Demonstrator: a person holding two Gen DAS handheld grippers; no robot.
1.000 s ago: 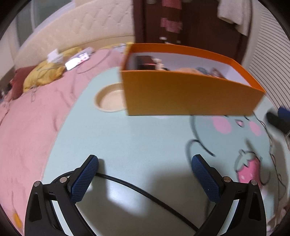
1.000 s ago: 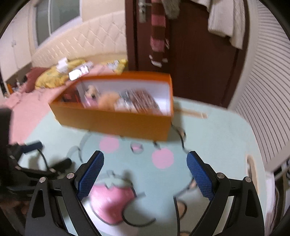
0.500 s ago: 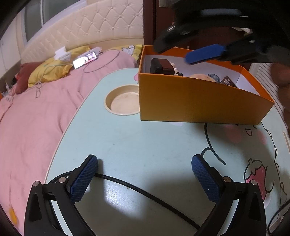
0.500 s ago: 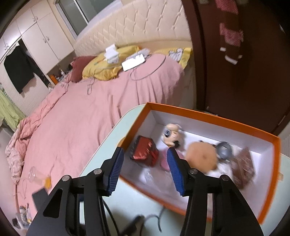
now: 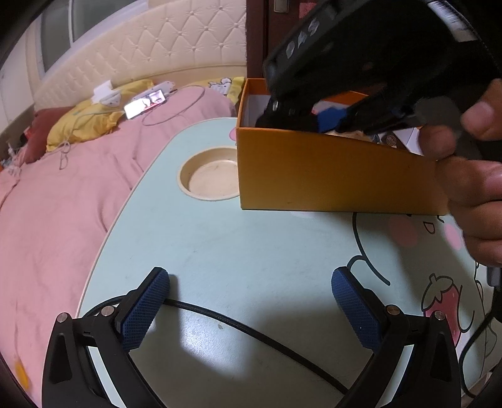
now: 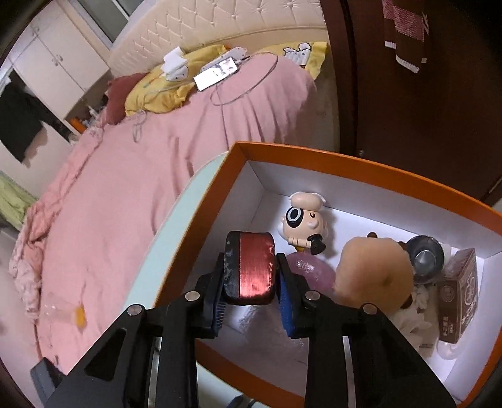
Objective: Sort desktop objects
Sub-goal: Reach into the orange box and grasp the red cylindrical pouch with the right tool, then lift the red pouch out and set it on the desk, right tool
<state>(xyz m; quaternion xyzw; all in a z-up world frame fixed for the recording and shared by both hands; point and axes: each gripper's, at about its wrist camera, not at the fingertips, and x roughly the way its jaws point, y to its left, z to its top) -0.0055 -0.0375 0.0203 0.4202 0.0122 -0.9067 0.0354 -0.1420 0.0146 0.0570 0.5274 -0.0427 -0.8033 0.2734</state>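
Mint table beside pink bed; orange box atop.

Bare table before orange box.

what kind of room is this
Most likely a bedroom: a bed with a pink cover and a padded headboard, and white wardrobes behind. The work is on a small cartoon-print table beside the bed.

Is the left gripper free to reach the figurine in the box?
Probably not: the right gripper, shut on the red item, occupies the box near the figurine.
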